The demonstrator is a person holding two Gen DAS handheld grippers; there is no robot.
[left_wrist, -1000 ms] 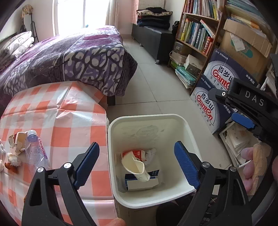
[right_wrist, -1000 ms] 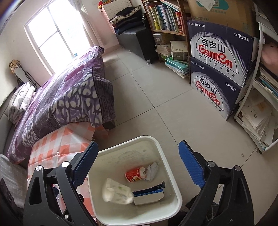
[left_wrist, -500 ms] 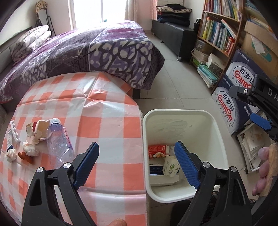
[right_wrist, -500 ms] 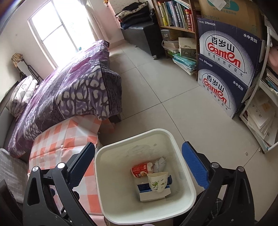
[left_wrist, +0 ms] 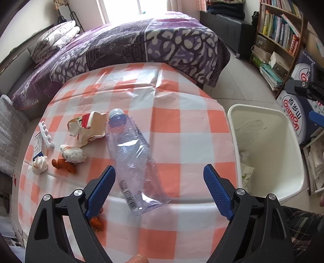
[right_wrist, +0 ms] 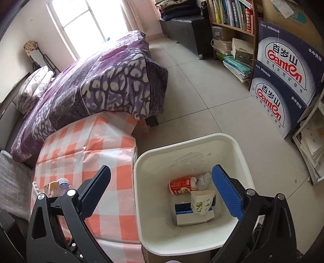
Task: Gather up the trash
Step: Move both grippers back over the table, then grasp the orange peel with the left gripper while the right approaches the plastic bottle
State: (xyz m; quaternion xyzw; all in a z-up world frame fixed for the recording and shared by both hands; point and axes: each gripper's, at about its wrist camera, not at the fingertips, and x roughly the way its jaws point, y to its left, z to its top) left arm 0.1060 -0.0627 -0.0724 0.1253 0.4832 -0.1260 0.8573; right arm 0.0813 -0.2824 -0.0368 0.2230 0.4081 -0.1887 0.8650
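Observation:
A clear plastic bottle [left_wrist: 133, 155] lies on the orange-checked table [left_wrist: 182, 129], its base between my open, empty left gripper [left_wrist: 160, 188] fingers. Left of it lie a torn paper carton [left_wrist: 88, 127], crumpled tissues [left_wrist: 74, 153], orange scraps [left_wrist: 64, 164] and a white strip [left_wrist: 46, 132]. The white bin [right_wrist: 239, 153] stands right of the table and holds a paper cup [right_wrist: 201, 203], a red carton [right_wrist: 181, 185], a blue-and-white box [right_wrist: 192, 216] and a tissue. My right gripper [right_wrist: 160, 192] is open and empty above the bin's left rim.
A bed with a purple blanket [left_wrist: 131, 42] lies behind the table. Ganten boxes [right_wrist: 283, 81], a bookshelf [right_wrist: 230, 18] and stacked papers [right_wrist: 311, 141] stand right of the bin. The bin also shows at the right in the left wrist view [left_wrist: 287, 129].
My left gripper has swung left from over the bin to over the table and the bottle. The paper cup fell and came to rest in the bin. My right gripper shifted slightly.

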